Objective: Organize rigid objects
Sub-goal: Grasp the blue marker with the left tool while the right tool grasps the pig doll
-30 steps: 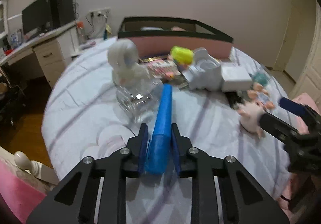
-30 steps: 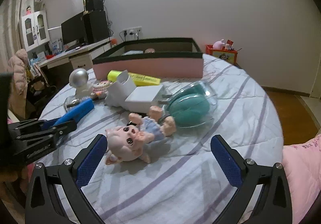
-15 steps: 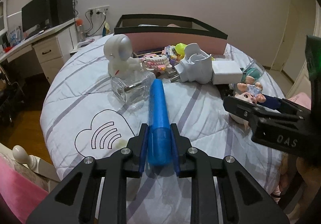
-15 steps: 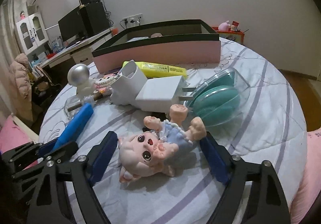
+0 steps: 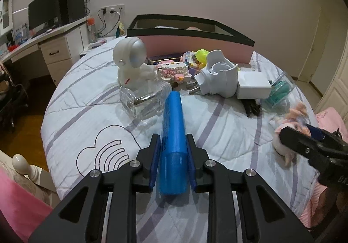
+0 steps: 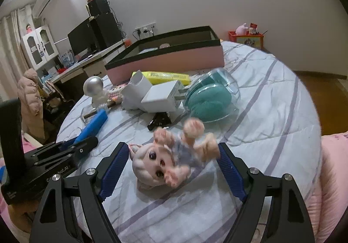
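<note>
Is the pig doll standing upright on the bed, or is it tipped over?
Tipped over. The pig doll lies on the striped bedcover, head toward the camera and legs pointing away, between the right gripper pads.

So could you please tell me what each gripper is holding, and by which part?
The left gripper clamps the blue plastic cylinder near its closer end. The right gripper straddles the pink pig doll; a firm grip cannot be told.
</note>
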A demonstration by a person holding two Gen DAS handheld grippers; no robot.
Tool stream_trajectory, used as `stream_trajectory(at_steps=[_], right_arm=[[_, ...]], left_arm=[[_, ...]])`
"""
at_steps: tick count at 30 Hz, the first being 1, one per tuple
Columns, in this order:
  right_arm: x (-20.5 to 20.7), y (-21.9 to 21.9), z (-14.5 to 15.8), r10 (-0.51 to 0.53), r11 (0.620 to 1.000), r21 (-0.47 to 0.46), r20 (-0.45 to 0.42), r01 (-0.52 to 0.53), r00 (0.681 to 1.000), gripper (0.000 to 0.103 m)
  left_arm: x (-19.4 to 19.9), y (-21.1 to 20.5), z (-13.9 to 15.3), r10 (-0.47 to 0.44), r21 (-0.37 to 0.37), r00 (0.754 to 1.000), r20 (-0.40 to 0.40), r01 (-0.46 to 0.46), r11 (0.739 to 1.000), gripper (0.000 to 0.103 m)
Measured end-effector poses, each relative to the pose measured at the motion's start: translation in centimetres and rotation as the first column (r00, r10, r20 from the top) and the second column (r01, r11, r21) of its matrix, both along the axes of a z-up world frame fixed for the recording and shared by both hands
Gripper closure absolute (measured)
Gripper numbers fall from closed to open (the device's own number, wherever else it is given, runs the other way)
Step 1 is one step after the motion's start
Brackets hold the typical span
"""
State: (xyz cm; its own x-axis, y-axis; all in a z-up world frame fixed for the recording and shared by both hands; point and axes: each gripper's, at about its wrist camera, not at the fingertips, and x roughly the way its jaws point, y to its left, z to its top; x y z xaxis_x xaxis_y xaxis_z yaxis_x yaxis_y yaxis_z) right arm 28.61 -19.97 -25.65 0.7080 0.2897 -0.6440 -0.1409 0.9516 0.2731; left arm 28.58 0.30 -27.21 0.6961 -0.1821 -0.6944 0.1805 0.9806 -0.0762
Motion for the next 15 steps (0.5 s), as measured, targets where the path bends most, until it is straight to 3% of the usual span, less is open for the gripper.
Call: stream_trajectory(at_steps=[15], right_arm=[[2.2, 0.6, -0.6, 0.006, 1.0, -0.021, -0.01, -0.007, 1.0, 0.02]], left_arm=[[0.6, -0.4, -0.1, -0.011, -0.002, 0.999, 0.031, 0.011, 1.0, 0.079]])
